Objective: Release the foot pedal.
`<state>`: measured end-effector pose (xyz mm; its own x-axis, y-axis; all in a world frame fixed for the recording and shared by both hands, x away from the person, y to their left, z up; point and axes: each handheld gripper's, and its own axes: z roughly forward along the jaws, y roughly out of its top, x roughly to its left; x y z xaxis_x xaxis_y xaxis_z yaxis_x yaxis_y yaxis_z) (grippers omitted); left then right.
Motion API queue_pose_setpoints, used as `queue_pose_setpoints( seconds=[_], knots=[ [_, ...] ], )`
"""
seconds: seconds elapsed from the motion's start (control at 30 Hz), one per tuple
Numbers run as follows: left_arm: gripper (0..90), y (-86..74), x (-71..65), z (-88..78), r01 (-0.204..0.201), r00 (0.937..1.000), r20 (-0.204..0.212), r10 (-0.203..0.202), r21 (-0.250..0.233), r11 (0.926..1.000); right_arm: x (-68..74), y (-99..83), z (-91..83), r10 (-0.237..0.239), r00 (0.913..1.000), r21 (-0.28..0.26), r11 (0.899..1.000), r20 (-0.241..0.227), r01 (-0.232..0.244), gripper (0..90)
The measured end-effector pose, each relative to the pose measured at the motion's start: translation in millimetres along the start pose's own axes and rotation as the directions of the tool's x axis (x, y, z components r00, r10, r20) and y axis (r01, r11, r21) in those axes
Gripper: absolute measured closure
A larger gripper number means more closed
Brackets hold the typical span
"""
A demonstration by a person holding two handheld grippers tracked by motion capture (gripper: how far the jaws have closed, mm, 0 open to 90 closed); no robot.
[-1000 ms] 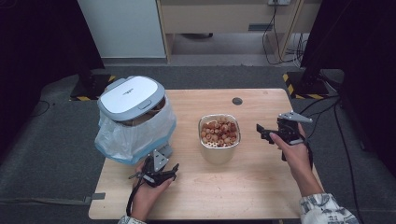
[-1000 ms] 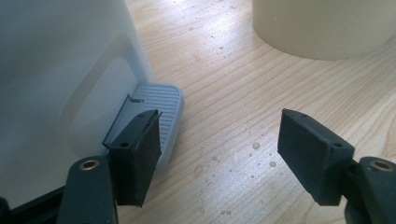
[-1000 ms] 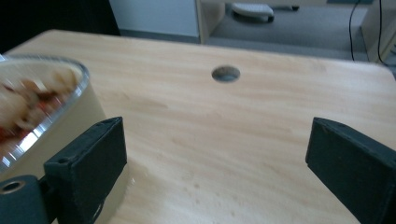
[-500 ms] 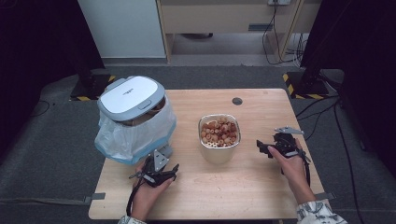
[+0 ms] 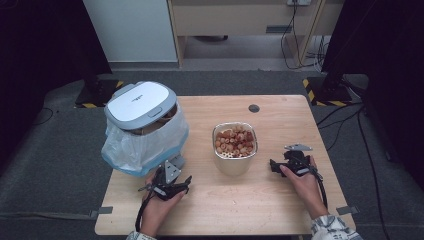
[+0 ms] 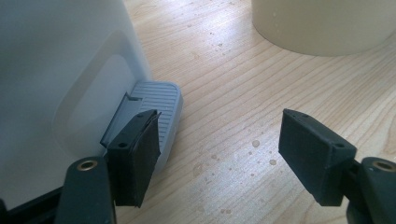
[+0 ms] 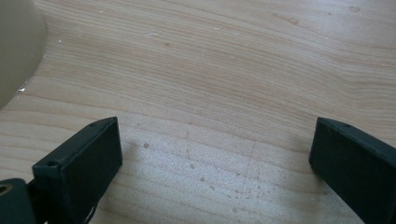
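Near the bench's front edge, we see both hand-held grippers spread.
Our right hand-held gripper (image 5: 274,165), jaws just widened and empty, sits just right of the nut tub (image 5: 235,148); the left hand-held gripper (image 5: 186,176) flanks the bin pedal (image 6: 156,100).

This looks like a lab or test room: grey carpet floor (image 5: 60,165), loose cables (image 5: 345,120), hazard-striped stand bases (image 5: 320,92) and 1 wooden surface (image 5: 280,210).

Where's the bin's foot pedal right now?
In the left gripper view the grey pedal sticks out from the foot of the white bin onto the table, just beyond the left gripper, whose left jaw overlaps it.
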<state>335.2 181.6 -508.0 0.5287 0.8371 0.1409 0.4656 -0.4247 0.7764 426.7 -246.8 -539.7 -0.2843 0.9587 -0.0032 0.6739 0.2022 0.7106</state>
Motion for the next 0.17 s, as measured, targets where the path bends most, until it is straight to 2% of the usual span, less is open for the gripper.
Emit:
queue_pose_setpoints(
  seconds=[0.17],
  knots=[
    [28.2, 1.2, -0.6, 0.5, -0.001, 1.0000, 0.002, 0.001, -0.004, 1.0000, 0.0, 0.0, 0.0, -0.001, 1.0000, 0.001, 1.000, -0.001, 0.001, 2.9]
  ],
)
